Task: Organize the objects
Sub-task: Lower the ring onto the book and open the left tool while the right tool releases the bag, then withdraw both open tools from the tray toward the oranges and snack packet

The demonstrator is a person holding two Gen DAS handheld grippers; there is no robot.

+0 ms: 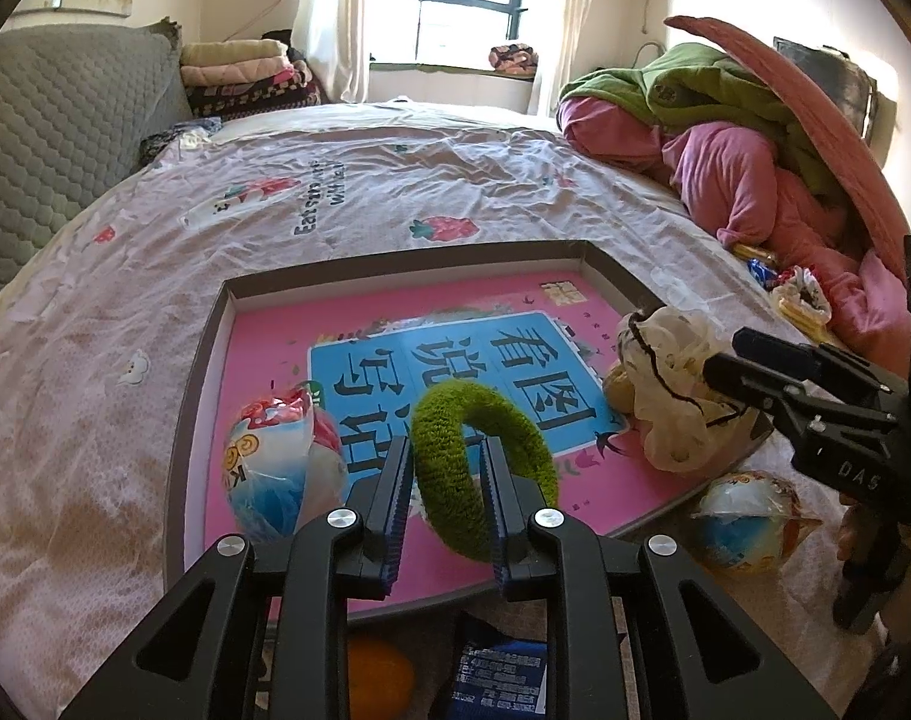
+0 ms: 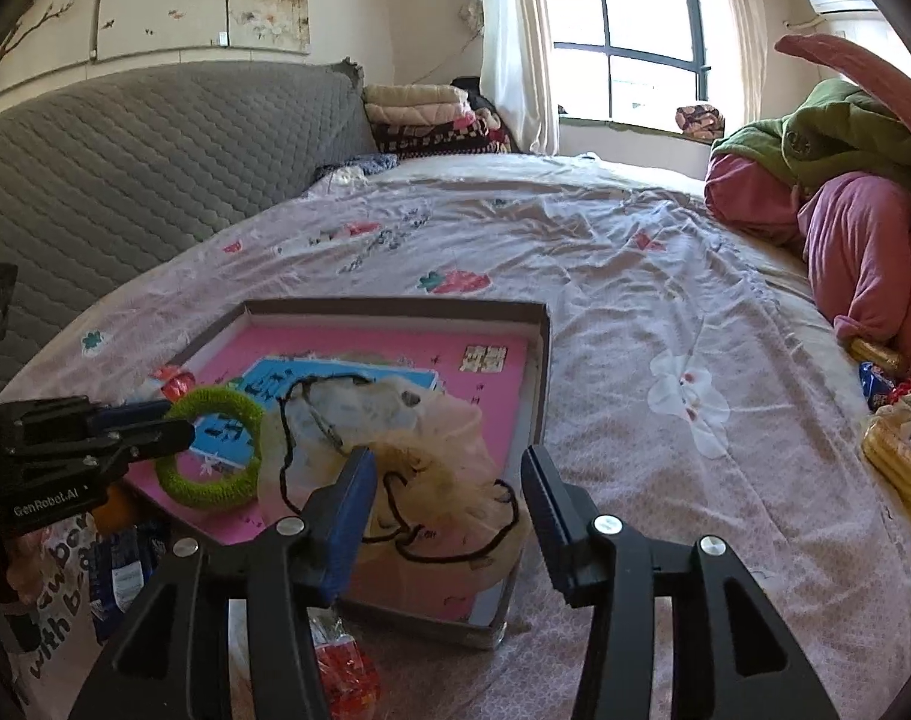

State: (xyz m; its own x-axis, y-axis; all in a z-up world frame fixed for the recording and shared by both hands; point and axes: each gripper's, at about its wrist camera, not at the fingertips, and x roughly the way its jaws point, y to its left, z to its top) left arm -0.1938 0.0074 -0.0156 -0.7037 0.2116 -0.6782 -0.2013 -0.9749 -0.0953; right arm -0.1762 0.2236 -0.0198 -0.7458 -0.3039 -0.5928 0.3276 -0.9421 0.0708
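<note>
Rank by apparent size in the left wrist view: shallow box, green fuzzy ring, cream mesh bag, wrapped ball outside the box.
1. shallow box
2. cream mesh bag and green fuzzy ring: alike; the ring sits nearer the camera, so unranked
3. wrapped ball

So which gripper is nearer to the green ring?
Left. The left gripper has the green ring between its fingers, over the tray. The right gripper stands apart, open around the pale mesh bag.
</note>
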